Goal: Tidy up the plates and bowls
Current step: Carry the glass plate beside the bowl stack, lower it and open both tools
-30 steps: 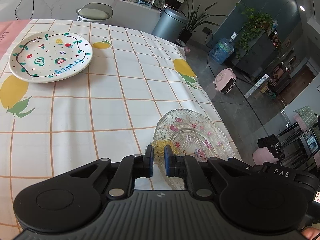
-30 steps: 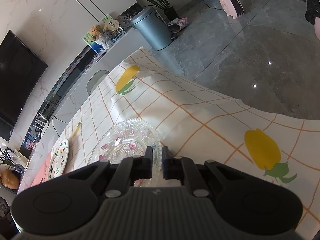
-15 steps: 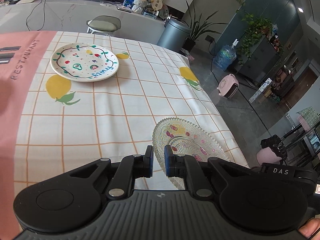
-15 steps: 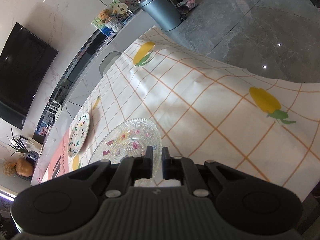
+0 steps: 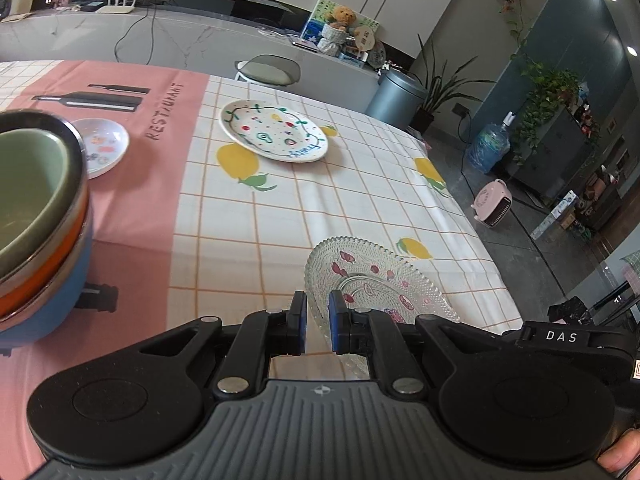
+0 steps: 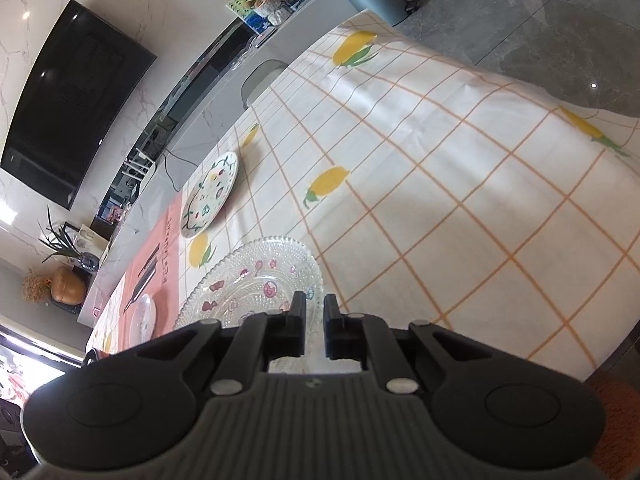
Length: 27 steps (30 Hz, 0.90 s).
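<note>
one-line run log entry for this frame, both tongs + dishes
left tongs: shut on glass plate rim | right tongs: shut on opposite rim | painted plate: on tablecloth | stacked bowls: left

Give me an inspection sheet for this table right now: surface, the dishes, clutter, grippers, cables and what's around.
Surface: tablecloth, white with orange grid and yellow fruit prints, pink panel on one side.
Job's things: glass plate held at its rim by both grippers; painted plate and small plate lying flat, apart; stacked bowls on the pink panel.
Clutter: nothing seen on the table.
Grippers: left gripper and right gripper each shut on the glass plate's rim.
Cables: cable hanging down the counter behind the table.
Surroundings: bin, water jug, pink heater, television.
</note>
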{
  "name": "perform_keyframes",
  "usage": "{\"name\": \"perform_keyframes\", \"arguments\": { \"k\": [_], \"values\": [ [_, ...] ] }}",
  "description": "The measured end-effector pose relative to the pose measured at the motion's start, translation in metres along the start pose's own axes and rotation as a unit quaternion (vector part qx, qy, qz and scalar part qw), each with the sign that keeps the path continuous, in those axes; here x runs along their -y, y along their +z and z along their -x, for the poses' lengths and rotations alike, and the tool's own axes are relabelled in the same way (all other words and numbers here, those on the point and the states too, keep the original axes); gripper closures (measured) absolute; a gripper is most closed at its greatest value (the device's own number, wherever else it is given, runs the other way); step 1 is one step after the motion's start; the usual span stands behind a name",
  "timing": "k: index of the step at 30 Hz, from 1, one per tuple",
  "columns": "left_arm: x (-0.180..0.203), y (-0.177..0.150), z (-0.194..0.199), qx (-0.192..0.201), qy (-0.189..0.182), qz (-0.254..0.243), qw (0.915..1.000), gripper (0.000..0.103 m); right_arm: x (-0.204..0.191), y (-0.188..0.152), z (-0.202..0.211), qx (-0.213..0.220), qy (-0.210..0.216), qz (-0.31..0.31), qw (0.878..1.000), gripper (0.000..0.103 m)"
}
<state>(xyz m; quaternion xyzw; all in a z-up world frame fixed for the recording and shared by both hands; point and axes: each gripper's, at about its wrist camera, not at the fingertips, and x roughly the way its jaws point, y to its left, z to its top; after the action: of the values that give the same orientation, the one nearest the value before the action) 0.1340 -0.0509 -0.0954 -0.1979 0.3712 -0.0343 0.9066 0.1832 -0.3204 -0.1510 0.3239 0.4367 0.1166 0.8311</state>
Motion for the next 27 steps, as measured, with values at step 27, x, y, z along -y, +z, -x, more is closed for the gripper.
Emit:
{"name": "perform_keyframes", "arguments": {
  "k": [27],
  "values": [
    [-0.042, -0.02, 0.0, -0.004, 0.049, 0.009, 0.9988, 0.088, -0.043, -0.024, -0.045, -0.023, -0.033, 0.075, 0.996, 0.095]
  ]
}}
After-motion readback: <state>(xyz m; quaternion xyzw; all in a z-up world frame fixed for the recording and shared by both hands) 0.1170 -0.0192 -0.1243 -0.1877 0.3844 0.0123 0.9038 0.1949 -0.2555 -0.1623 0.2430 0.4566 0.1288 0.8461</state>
